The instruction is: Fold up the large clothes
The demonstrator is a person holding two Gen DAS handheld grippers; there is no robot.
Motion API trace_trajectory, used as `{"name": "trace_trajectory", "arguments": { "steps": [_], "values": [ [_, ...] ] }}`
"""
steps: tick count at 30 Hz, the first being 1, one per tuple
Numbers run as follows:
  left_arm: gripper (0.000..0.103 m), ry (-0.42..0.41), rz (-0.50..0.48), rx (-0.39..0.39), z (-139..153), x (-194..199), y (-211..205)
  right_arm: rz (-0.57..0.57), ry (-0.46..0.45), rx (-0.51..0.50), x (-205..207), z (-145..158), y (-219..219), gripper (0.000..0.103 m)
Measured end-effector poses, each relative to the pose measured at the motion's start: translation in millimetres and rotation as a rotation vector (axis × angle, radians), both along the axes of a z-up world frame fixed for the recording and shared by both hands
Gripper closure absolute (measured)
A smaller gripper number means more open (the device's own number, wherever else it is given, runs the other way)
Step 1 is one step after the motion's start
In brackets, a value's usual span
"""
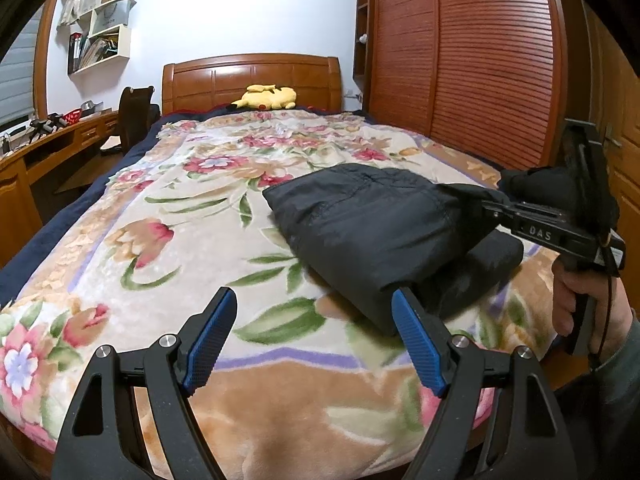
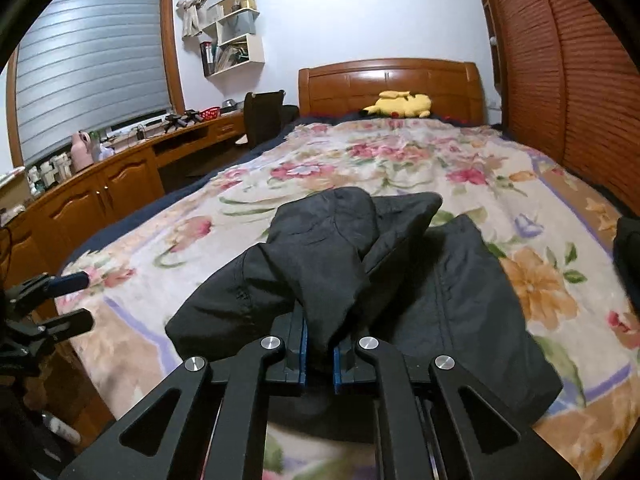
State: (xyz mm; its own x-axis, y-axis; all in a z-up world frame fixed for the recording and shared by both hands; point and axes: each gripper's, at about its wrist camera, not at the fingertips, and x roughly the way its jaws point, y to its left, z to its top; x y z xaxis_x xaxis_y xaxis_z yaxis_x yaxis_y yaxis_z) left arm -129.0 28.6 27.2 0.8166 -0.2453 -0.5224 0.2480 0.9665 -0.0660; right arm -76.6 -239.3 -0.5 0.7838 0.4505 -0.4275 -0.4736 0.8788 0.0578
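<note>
A black padded jacket (image 1: 372, 224) lies folded into a thick bundle on the floral blanket (image 1: 192, 216) of the bed. My left gripper (image 1: 316, 336) is open and empty just in front of the bundle's near edge, its right blue pad (image 1: 416, 340) close to the fabric. My right gripper (image 2: 319, 356) is shut on a fold of the jacket (image 2: 320, 264) and lifts that part above the lower layers. In the left wrist view the right gripper (image 1: 486, 205) comes in from the right, its fingertips buried in the cloth. The left gripper's fingers (image 2: 70, 280) show at the left edge of the right wrist view.
A yellow plush toy (image 1: 266, 97) lies by the wooden headboard (image 1: 252, 76). A slatted wardrobe (image 1: 460, 60) runs along the bed's right side. A wooden desk (image 2: 120, 176) with small items and a dark chair (image 2: 262, 116) stand to the left, under a window.
</note>
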Motion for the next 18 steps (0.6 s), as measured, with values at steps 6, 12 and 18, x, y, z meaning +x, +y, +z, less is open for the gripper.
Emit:
{"name": "trace_trajectory", "arguments": {
  "steps": [6,12,18],
  "values": [
    [0.023,-0.009,-0.006,-0.018,-6,-10,2,-0.046,-0.127,-0.126,-12,14,-8,0.096],
    [0.023,-0.008,-0.035,-0.038,-10,-18,-4,-0.128,-0.171,-0.201,-26,34,-47,0.096],
    [0.023,-0.008,-0.063,-0.043,-11,-26,-11,-0.220,-0.018,-0.257,-8,-14,-79,0.096]
  ]
}}
